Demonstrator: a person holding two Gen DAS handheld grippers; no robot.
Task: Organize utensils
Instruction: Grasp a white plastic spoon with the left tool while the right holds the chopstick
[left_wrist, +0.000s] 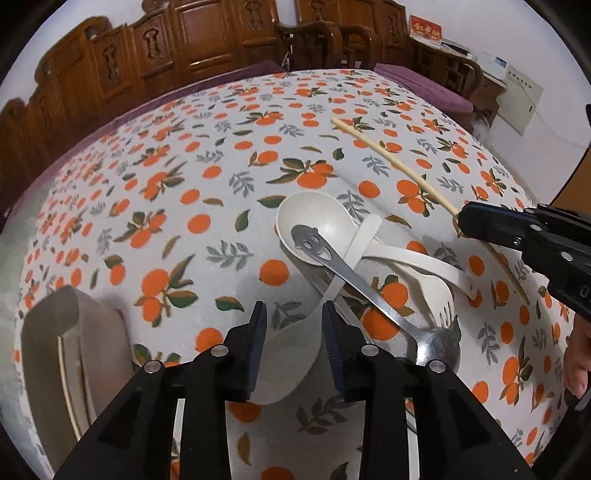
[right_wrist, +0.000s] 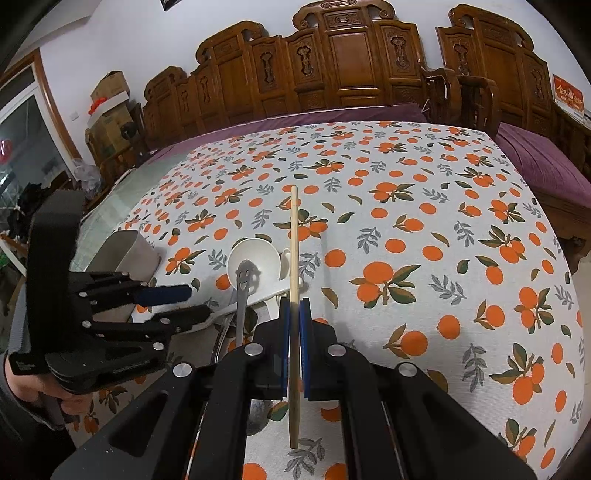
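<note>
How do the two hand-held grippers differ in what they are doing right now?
The right hand-held gripper is shut on a chopstick; the left hand-held gripper stands open, gripping nothing. The right one holds its chopstick clear of the utensil pile; the left one hangs over a white spoon. Both point down toward the tablecloth.

Glossy metal spoon (left_wrist: 373, 295), matt white plastic ladle (left_wrist: 314, 225), wooden chopstick (right_wrist: 294, 258), printed tablecloth (left_wrist: 177, 192)

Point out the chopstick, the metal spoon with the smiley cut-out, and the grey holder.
chopstick (right_wrist: 294, 236), right wrist view, on its shaft above the jaws.
metal spoon (left_wrist: 364, 291), left wrist view, mid-handle.
grey holder (left_wrist: 99, 332), left wrist view, its outer wall.
</note>
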